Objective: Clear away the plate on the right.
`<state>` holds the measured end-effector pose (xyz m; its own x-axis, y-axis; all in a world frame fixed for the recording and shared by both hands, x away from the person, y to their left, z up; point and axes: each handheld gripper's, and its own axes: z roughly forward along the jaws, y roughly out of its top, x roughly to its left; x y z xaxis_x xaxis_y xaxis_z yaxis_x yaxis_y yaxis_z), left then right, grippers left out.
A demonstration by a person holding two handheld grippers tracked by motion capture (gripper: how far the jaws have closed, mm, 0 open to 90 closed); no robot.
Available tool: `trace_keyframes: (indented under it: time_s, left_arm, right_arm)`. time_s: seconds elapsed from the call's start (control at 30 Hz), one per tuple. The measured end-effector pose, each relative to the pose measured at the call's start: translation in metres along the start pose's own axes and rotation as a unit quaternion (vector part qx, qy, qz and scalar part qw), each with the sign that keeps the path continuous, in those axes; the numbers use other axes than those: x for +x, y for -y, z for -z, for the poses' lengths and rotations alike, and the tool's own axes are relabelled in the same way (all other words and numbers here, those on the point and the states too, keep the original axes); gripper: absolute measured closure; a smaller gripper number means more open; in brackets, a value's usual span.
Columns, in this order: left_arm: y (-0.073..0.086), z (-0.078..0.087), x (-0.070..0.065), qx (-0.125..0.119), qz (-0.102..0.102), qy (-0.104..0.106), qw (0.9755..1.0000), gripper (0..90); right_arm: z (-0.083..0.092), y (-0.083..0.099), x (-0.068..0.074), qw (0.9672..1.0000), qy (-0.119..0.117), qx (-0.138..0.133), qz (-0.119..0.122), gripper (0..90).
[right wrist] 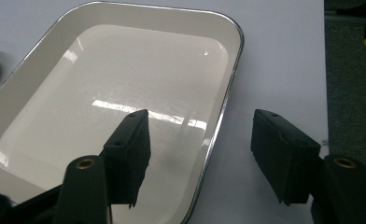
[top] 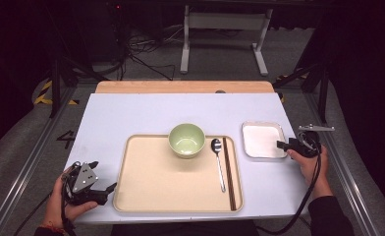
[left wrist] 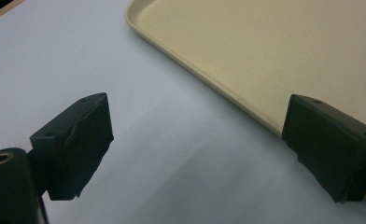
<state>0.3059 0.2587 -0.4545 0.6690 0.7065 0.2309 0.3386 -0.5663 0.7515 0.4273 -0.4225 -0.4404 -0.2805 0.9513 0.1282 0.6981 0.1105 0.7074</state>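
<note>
A beige tray [top: 156, 177] lies at the table's front centre, carrying a green bowl [top: 186, 139], a spoon [top: 218, 162] and dark chopsticks [top: 229, 172] along its right side. Right of it sits a white rectangular dish [top: 263, 139]. My right gripper [top: 283, 145] is open at the dish's right rim; one jaw hangs over the dish [right wrist: 102, 88], the other outside the rim. My left gripper [top: 104, 189] is open at the tray's front left corner, its jaws either side of the tray edge [left wrist: 204, 84] with nothing held.
The white table top [top: 131, 113] has bare room behind the tray and to its left. A wooden strip [top: 180, 87] runs along the far edge. Beyond it are a floor with cables and a metal stand [top: 225, 29].
</note>
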Motion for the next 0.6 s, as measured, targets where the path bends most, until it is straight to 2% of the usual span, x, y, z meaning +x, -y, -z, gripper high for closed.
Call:
trace_keyframes:
  time_s: [0.13,0.23,0.3,0.37,0.43,0.5,0.57,0.6]
  left_arm:
    - [-0.0009,-0.0007,-0.0013,0.0,-0.005,0.006,1.0,9.5]
    - [-0.0009,-0.0002,-0.0012,-0.001,-0.006,0.004,1.0,9.5]
    - [-0.0007,-0.0001,-0.0009,0.0,-0.005,0.004,1.0,9.5]
    - [-0.0005,-0.0002,-0.0015,-0.001,-0.001,0.005,1.0,9.5]
    - [-0.0006,0.0001,-0.0016,0.0,0.0,0.004,1.0,9.5]
    - [-0.0013,0.0004,-0.0013,0.001,-0.007,0.004,1.0,9.5]
    - [-0.0019,0.0001,-0.002,0.001,-0.006,0.004,1.0,9.5]
    - [-0.0021,-0.0004,-0.0026,0.0,-0.004,0.004,1.0,9.5]
  right_arm:
    - [0.0011,0.0045,-0.0039,0.9991,-0.032,-0.002,-0.03,41.4]
    - [0.0019,0.0048,-0.004,0.9984,-0.043,0.001,-0.036,44.0]
    - [0.0014,0.0043,-0.003,0.9976,-0.059,0.001,-0.036,48.4]
    - [-0.0004,0.0035,-0.001,0.9979,-0.053,0.007,-0.035,51.4]
    - [-0.0021,0.0026,-0.002,0.9977,-0.052,0.008,-0.043,58.2]
    - [-0.0033,0.0019,-0.0027,0.9977,-0.045,0.008,-0.05,63.5]
    - [-0.0039,0.0014,-0.0033,0.9983,-0.031,0.011,-0.048,74.1]
    - [-0.0041,0.0012,-0.0036,0.9984,-0.026,0.012,-0.049,76.7]
